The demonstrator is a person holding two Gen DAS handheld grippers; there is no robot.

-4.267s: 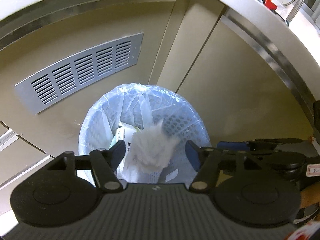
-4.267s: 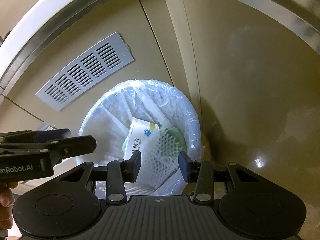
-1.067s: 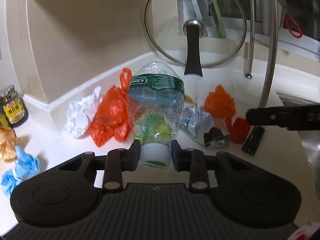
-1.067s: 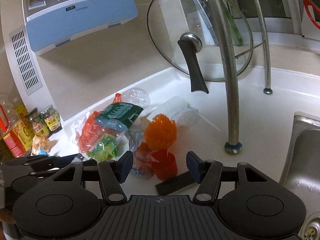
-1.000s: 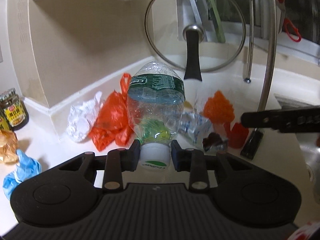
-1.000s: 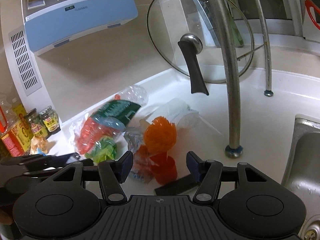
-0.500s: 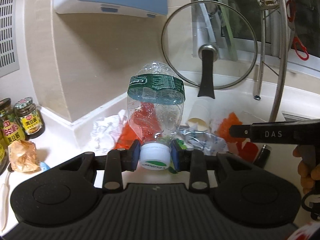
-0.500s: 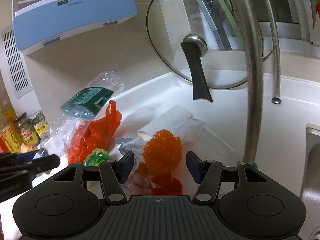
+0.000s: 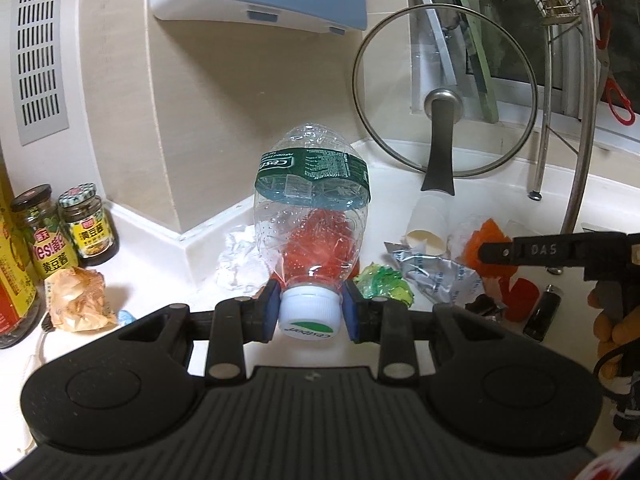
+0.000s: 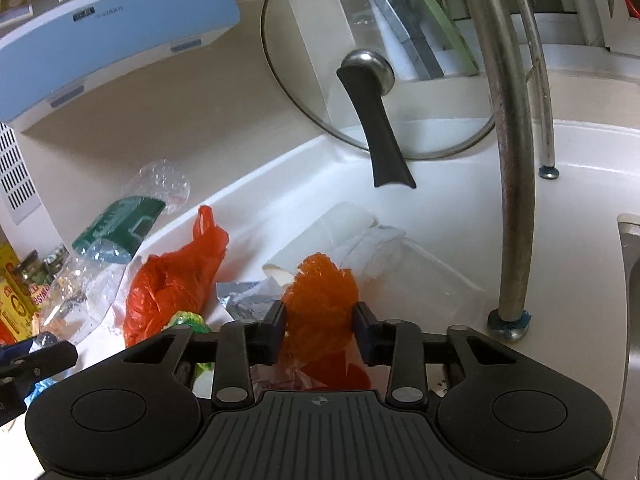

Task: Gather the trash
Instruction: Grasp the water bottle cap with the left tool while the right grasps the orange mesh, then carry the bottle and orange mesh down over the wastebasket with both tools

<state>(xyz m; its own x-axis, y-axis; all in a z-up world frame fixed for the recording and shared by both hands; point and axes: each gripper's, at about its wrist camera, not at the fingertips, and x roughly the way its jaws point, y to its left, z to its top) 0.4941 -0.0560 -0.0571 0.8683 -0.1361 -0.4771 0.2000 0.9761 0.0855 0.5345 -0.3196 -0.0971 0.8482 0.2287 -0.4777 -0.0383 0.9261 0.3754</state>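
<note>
1. One clear plastic bottle (image 9: 312,216), green label, lifted above the bench (image 9: 492,184): left hand-held gripper (image 9: 309,312) clenched on its white cap (image 9: 309,314).
2. One orange plastic wad (image 10: 320,300), on the bench among litter: right hand-held gripper (image 10: 320,328) closing around it.

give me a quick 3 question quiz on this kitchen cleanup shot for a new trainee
1. True or false: the left gripper holds the plastic bottle by its white cap end.
2. Which item sits between the pads of the right gripper, whose jaws are closing?
A. the paper cup
B. the crumpled orange wrapper
C. the glass lid
3. Fill in: the bottle's label is dark ____.

Key
1. True: both pads press on the cap, and the bottle's body points away from the camera.
2. B: the orange wrapper fills the gap; the cup lies behind it on the counter.
3. green
</note>
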